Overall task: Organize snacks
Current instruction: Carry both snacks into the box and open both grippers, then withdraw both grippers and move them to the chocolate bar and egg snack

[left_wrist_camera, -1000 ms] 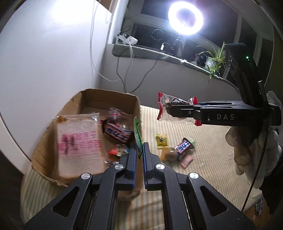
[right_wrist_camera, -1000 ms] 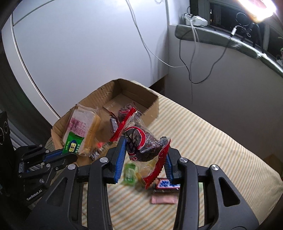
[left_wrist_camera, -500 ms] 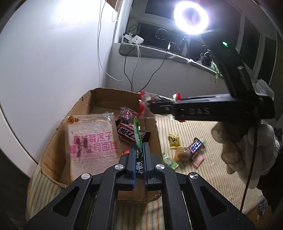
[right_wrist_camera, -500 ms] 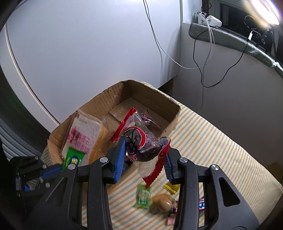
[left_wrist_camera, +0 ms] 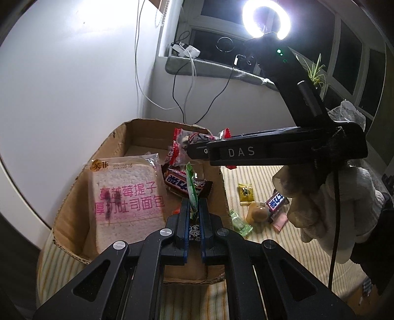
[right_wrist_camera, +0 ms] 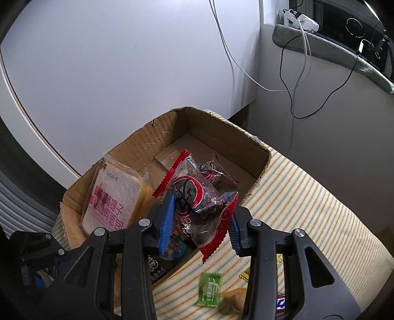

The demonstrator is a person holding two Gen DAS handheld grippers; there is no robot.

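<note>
A cardboard box (left_wrist_camera: 110, 152) (right_wrist_camera: 216, 130) stands on the striped cloth and holds a bread pack (left_wrist_camera: 125, 194) (right_wrist_camera: 110, 197) and chocolate bars (left_wrist_camera: 177, 181). My left gripper (left_wrist_camera: 193, 211) is shut on a thin green packet (left_wrist_camera: 190, 187), held over the box's near part. My right gripper (right_wrist_camera: 199, 216) is shut on a red-and-clear bag of dark snacks (right_wrist_camera: 197, 194), held above the box; the bag (left_wrist_camera: 183, 145) and the gripper also show in the left wrist view. Loose snacks (left_wrist_camera: 258, 209) (right_wrist_camera: 209, 289) lie on the cloth right of the box.
A white wall stands behind the box. A window ledge (left_wrist_camera: 216, 69) with cables and a ring light (left_wrist_camera: 266, 18) is at the back. A gloved hand (left_wrist_camera: 332, 211) holds the right gripper. The striped cloth (right_wrist_camera: 307, 201) extends right of the box.
My right gripper has carried the red bag leftward from above the cloth to over the box. My left gripper has moved forward over the box with the green packet.
</note>
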